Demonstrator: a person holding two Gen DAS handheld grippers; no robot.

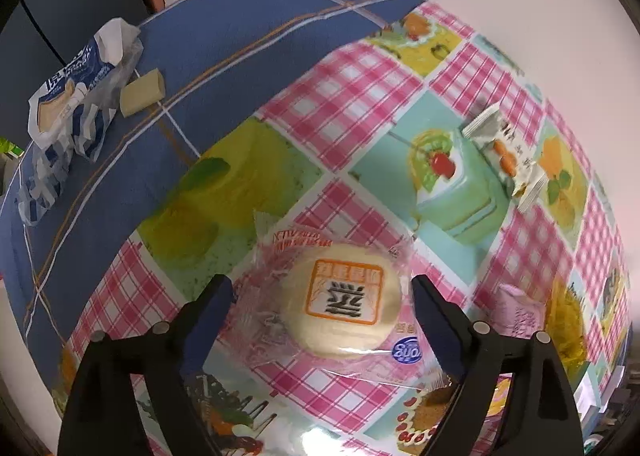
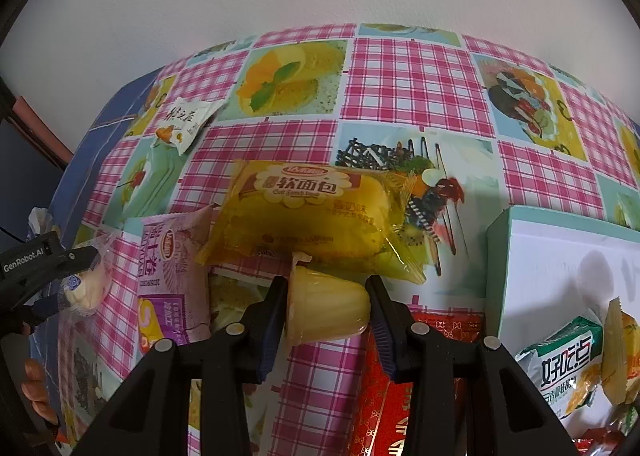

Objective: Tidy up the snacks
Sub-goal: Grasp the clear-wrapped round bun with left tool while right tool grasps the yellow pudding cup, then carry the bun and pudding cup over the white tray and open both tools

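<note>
A round pale pastry point(image 1: 344, 298) in a clear pink-printed wrapper lies on the checked tablecloth point(image 1: 360, 96). My left gripper point(image 1: 322, 288) points down over it, open, with a finger on each side and neither pad pressing on it. The same pastry point(image 2: 86, 288) shows at the left edge of the right wrist view. My right gripper point(image 2: 327, 284) is shut on a small yellow jelly cup point(image 2: 328, 306), held above the table. Just beyond the cup lies a yellow soft-bread packet point(image 2: 320, 216).
A white box with a teal rim point(image 2: 496, 256) at the right holds a green-and-white packet point(image 2: 568, 368). A purple packet point(image 2: 172, 256), a red packet point(image 2: 384, 396) and a small white packet point(image 1: 508, 152) lie about. A blue-and-white bag point(image 1: 68, 104) rests on blue cloth.
</note>
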